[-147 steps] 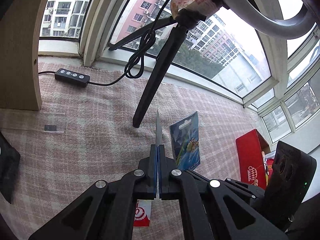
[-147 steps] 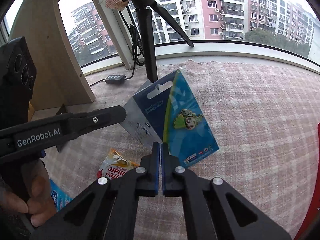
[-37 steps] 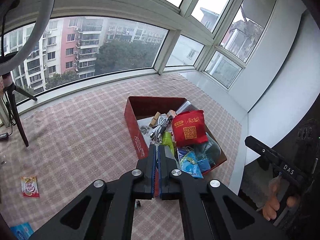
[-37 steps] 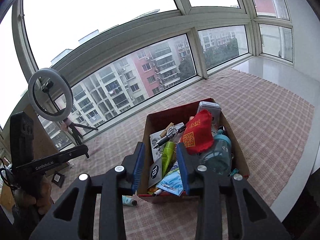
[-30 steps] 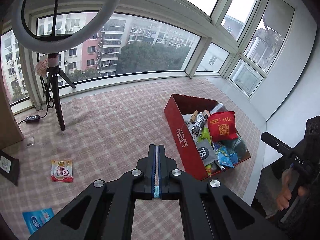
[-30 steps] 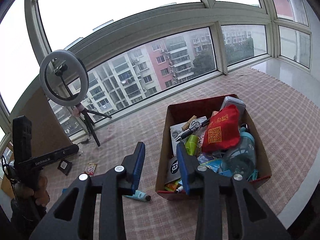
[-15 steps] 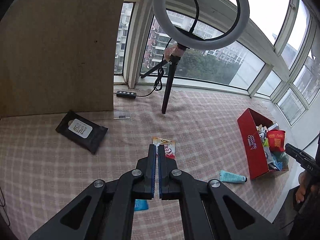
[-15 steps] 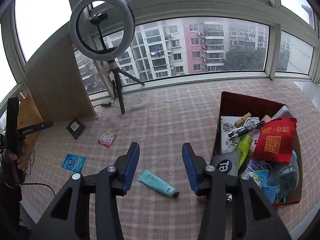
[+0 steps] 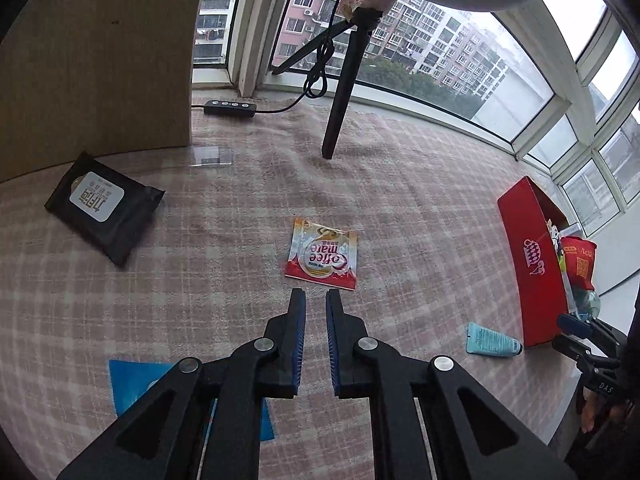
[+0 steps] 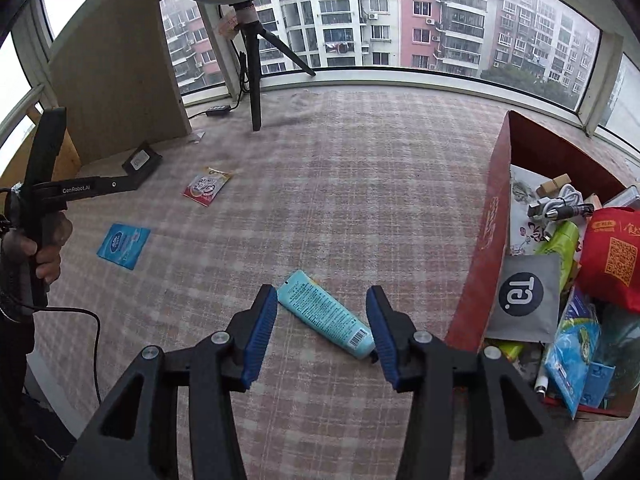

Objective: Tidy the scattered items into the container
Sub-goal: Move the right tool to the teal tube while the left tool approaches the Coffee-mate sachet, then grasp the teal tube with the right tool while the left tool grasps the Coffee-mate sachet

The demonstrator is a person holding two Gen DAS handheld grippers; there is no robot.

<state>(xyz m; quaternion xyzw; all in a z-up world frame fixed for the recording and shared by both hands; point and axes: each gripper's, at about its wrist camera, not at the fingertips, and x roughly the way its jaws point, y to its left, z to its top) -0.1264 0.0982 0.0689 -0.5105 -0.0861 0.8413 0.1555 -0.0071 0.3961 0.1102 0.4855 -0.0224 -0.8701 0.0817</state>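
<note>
In the left wrist view a red and white coffee sachet (image 9: 323, 254) lies flat on the checked cloth just beyond my left gripper (image 9: 316, 300). Its jaws are opening, a narrow gap between them, nothing inside. My right gripper (image 10: 322, 300) stands open above a light blue tube (image 10: 326, 314) that lies flat between its fingers, untouched. The red box (image 10: 490, 240), crammed with several items, stands to the right. The sachet (image 10: 206, 188), a blue packet (image 10: 123, 245) and a black wipes pack (image 10: 141, 161) lie at left. The box (image 9: 532, 256) and tube (image 9: 493, 340) also show in the left wrist view.
A ring light's tripod leg (image 9: 340, 92) stands at the back by the window, its cable and remote (image 9: 230, 108) beside it. A wooden panel (image 9: 96, 56) rises at back left. A blue packet (image 9: 136, 380) lies under the left gripper. A small clear card (image 9: 211, 156) rests near the panel.
Both grippers swung from the box to the scattered items and dropped lower. The left jaws went from shut to slightly apart. The right gripper now straddles the blue tube.
</note>
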